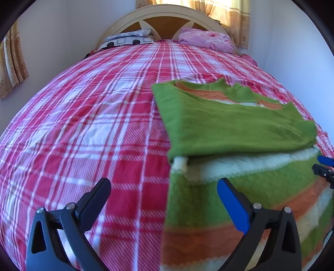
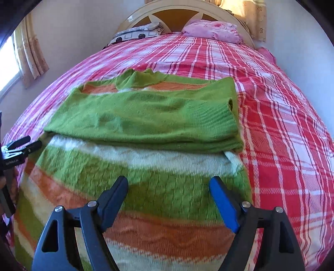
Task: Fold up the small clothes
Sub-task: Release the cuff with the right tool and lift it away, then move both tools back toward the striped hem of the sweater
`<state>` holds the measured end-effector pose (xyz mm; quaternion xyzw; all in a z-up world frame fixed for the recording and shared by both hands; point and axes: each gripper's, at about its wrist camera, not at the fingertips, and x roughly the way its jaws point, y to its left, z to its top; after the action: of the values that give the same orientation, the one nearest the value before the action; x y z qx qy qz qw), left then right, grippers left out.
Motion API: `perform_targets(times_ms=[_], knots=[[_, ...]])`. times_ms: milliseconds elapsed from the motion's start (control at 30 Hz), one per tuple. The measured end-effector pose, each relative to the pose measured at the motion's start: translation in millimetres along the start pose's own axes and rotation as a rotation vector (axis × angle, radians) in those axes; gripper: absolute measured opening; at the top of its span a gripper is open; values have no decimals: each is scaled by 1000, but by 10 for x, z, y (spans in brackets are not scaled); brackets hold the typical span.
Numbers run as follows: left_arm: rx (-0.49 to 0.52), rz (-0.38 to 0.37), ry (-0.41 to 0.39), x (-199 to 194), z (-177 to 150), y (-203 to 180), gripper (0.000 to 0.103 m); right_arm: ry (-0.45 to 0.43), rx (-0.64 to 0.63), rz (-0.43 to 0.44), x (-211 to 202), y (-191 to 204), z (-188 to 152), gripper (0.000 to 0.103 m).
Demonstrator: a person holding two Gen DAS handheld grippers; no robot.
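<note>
Big bed with a red-and-white plaid blanket (image 1: 83, 125) fills pretty much both views, rounded cream headboard (image 1: 165, 14) at the top with a patterned pillow (image 1: 127, 38) and a pink pillow (image 1: 205, 39) against it. The striped sweater (image 2: 146, 133), green with orange and white bands, lies flat across the middle-bottom of the right wrist view, sleeves folded over its upper half. Plenty of bare plaid to its right there; in the left wrist view the whole left half is free. Left gripper (image 1: 165, 200) is spread wide, nothing between the fingers, straddling the sweater's left edge. Right gripper (image 2: 169, 198) is spread wide too, above the sweater's lower stripes, gripping nothing. Small white lettering on the left gripper's body at far left, too blurry to read.
</note>
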<state>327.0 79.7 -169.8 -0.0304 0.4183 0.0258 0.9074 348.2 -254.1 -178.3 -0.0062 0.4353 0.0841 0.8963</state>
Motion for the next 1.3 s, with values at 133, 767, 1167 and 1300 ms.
perform_targets(times_ms=[133, 767, 1167, 1300], knots=[[-4, -24, 0, -116, -117, -52, 103, -12, 7, 14, -108, 20, -115, 81], [-58, -126, -31, -624, -691, -76, 103, -64, -41, 16, -572, 282, -766, 81], [-16, -140, -37, -924, -963, -168, 103, -90, -18, 71, -999, 340, -1040, 81], [-16, -149, -23, -975, -1097, -183, 103, -87, -23, 73, -1107, 385, -1192, 81]])
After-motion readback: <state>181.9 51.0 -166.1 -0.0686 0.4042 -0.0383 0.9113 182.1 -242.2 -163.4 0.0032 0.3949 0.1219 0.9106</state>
